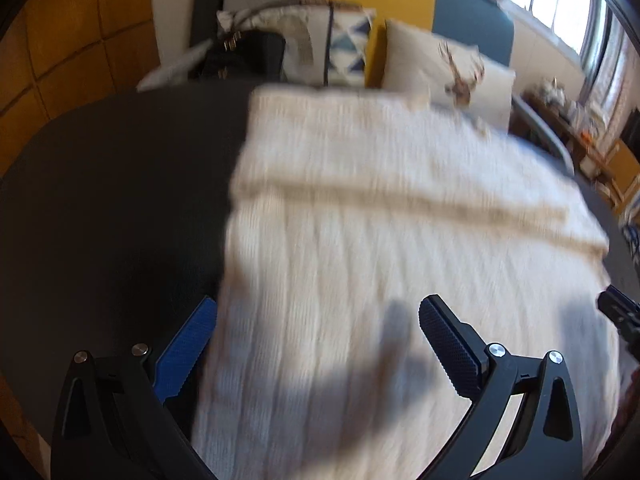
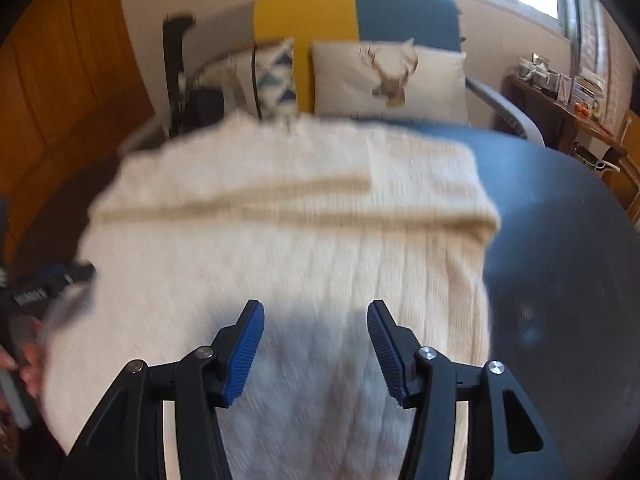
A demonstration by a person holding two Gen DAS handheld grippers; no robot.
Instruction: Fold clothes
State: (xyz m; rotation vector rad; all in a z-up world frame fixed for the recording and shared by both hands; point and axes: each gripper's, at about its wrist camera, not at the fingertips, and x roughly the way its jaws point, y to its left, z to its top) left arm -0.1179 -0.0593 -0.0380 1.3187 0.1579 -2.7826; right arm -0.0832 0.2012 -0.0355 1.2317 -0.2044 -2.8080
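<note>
Both pairs of tongs hang spread apart with nothing between their blue ribbed pads: the left tongs [image 1: 318, 332] straddle the near left edge of the cream cable-knit sweater [image 1: 400, 220], one pad over the dark round surface [image 1: 112, 200] and the other over the knit; the right tongs [image 2: 316, 340] hover released above the garment's near right part, both pads over fabric, neither pressing on it as far as the blur allows me to tell

Just ahead of both tongs the sweater lies flat on the surface, already doubled once, with a raised folded band running crosswise beyond the tips. Its long axis seems to run away from the tongs toward the far rim, the cable ribs pointing the same way

My reading is that one fold is laid and the hands are between grips; the next move calls for lowering to the near hem, pinching both corners together, and carrying them evenly toward the far edge

Beyond the surface stands a sofa in yellow and blue panels [image 2: 352, 8], with a white stag-print cushion [image 2: 388, 76] and a triangle-patterned cushion [image 2: 276, 76]
</note>
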